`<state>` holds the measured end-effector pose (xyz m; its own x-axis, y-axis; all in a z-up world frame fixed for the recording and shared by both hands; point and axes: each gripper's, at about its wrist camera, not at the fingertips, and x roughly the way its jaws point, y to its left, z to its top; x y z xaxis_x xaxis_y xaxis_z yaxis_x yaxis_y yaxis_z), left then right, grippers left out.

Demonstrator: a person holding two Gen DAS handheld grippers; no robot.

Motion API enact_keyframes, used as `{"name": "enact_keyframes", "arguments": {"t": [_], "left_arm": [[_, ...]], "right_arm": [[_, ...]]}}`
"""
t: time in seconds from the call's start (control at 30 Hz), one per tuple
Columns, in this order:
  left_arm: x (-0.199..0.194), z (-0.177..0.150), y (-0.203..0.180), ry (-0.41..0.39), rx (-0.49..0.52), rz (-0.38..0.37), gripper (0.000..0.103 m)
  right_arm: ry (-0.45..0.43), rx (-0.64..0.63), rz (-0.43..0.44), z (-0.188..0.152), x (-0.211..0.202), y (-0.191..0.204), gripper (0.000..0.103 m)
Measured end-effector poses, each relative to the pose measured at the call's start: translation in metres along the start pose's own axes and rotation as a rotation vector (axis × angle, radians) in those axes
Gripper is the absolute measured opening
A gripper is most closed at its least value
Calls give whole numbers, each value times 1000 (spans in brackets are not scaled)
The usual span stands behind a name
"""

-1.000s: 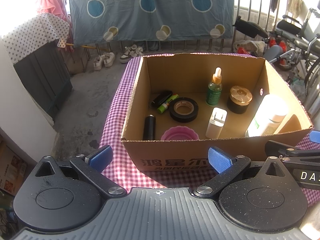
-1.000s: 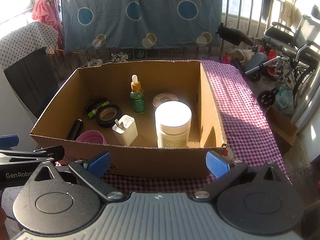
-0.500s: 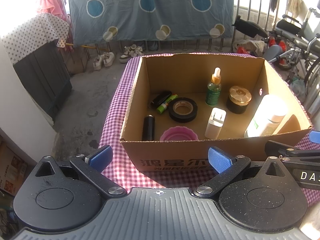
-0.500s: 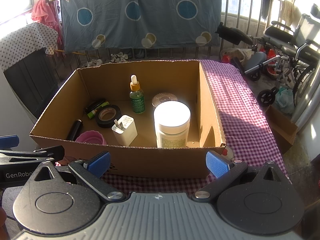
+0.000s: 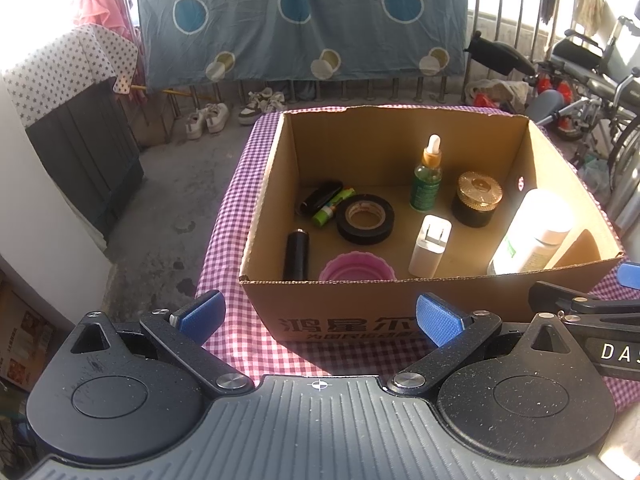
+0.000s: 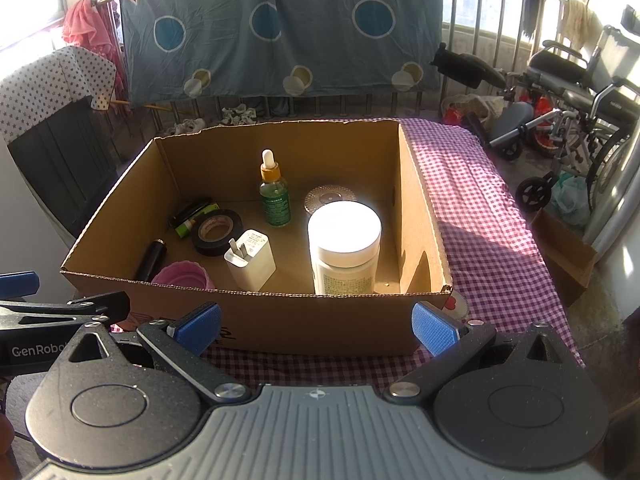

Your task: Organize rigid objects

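Observation:
An open cardboard box (image 5: 360,308) (image 6: 280,320) stands on a checked cloth. Inside it are a green dropper bottle (image 5: 426,184) (image 6: 274,196), a black tape roll (image 5: 365,219) (image 6: 217,232), a white charger (image 5: 430,246) (image 6: 251,260), a white jar (image 5: 532,232) (image 6: 345,248), a gold-lidded jar (image 5: 478,199), a pink cup (image 5: 356,267) (image 6: 180,274), a black tube (image 5: 296,254) and a green stick (image 5: 333,207). My left gripper (image 5: 318,314) and right gripper (image 6: 316,320) are open and empty, just in front of the box.
The purple checked cloth (image 6: 472,200) covers the table under the box. A small round thing (image 6: 456,306) lies by the box's right front corner. A wheelchair (image 6: 568,92), railings and a hanging blue sheet (image 5: 304,16) stand behind. Shoes (image 5: 208,118) lie on the floor.

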<state>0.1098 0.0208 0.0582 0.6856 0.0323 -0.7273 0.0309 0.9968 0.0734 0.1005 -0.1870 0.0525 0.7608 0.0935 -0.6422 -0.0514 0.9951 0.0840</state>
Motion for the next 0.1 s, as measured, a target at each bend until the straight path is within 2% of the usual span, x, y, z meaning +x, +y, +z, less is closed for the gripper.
{"name": "enact_keyframes", "arguments": {"t": [0.1], "left_arm": [[0,0,-2,1,0,3,102]], "right_arm": [[0,0,1,0,0,0,103]]}}
